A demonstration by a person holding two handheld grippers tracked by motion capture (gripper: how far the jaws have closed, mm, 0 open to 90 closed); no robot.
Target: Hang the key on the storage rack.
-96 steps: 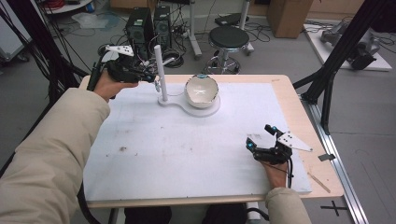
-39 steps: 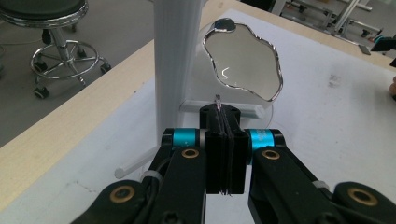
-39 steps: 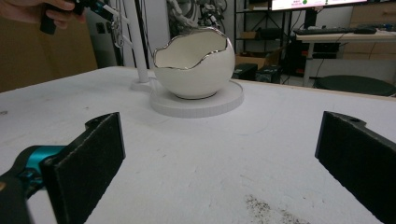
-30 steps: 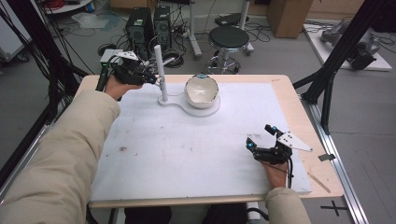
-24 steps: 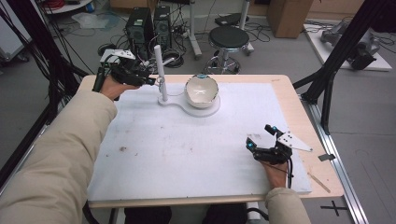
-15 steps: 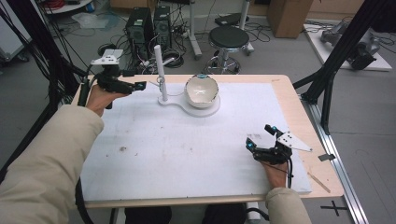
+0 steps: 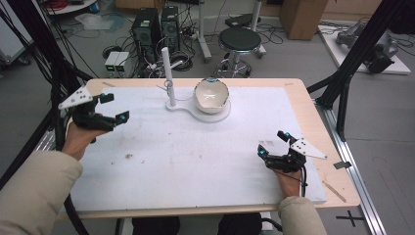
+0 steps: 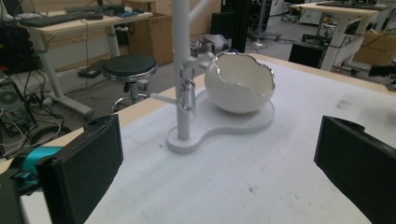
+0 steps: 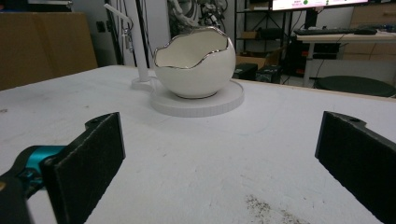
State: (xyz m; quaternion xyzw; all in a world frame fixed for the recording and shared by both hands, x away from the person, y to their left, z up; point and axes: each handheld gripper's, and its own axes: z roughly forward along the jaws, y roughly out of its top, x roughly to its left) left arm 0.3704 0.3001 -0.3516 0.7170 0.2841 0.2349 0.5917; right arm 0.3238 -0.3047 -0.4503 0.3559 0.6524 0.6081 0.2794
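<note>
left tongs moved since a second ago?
Yes. In the high view the left tongs have pulled away from the white post toward the table's left edge, jaws just opened, nothing between them.

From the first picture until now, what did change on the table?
The left gripper let go of the white post of the stand, its jaws having just been opening with nothing between them, and pulled back toward the table's left edge. The ring hangs on the stand's hook. The right gripper, open, the egg-shaped bowl and the stand's base kept their places.
</note>
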